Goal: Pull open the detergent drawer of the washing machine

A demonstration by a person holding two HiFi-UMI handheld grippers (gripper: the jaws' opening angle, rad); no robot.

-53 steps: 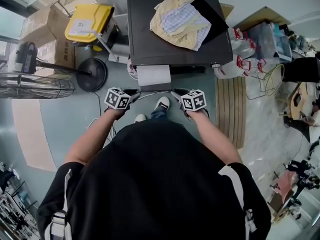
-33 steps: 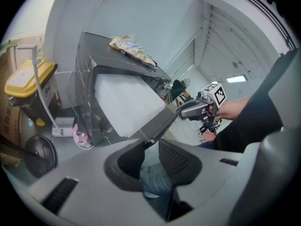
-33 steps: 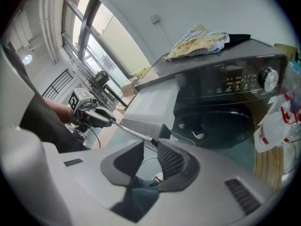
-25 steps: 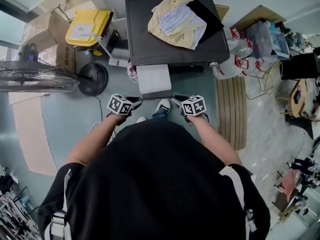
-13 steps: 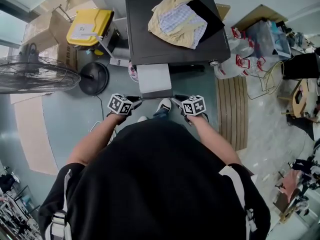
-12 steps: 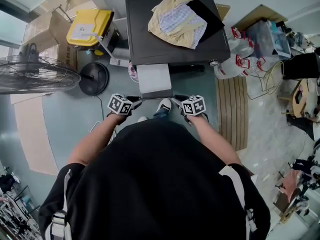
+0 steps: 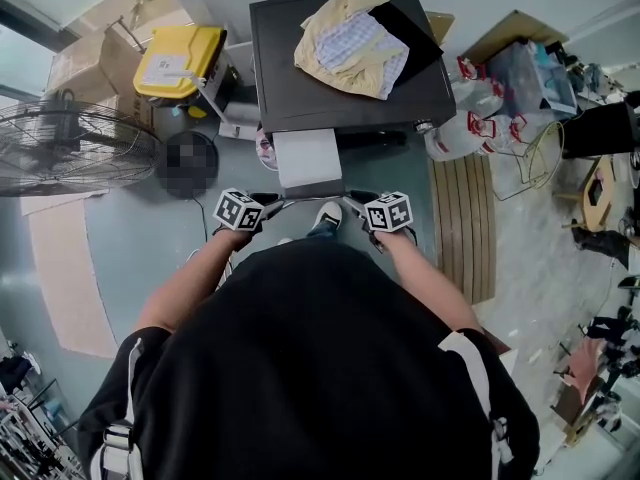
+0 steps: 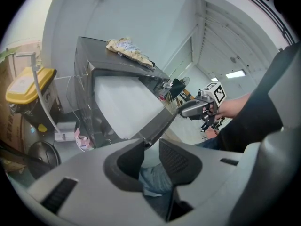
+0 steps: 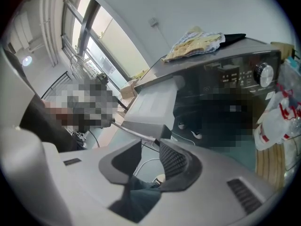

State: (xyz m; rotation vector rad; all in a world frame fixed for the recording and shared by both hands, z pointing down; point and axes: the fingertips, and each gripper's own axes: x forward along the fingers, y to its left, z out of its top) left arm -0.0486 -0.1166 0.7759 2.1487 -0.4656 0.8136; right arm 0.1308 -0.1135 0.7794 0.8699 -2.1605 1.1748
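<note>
The washing machine [image 7: 340,93] has a dark top, and its white detergent drawer [image 7: 307,158] stands pulled out toward me. My left gripper [image 7: 272,202] is at the left end of the drawer's dark front panel [image 7: 311,189], and my right gripper [image 7: 352,202] is at the right end. In the left gripper view the panel's end [image 8: 157,125] lies between the fingertips [image 8: 176,157] with a gap beside it. In the right gripper view the jaws have just been opening. The panel's corner [image 9: 159,134] sits between them without being pressed.
A heap of clothes [image 7: 350,38] lies on the machine's top. A yellow bin [image 7: 180,63] and a standing fan [image 7: 70,153] are on the left. Bags [image 7: 470,118] and a wooden slat mat [image 7: 462,223] are on the right. My shoes [image 7: 326,216] stand below the drawer.
Two seconds ago the drawer stuck out less; it came further toward me with both grippers, then stayed put over the last second. The fan's head has swung to the right.
</note>
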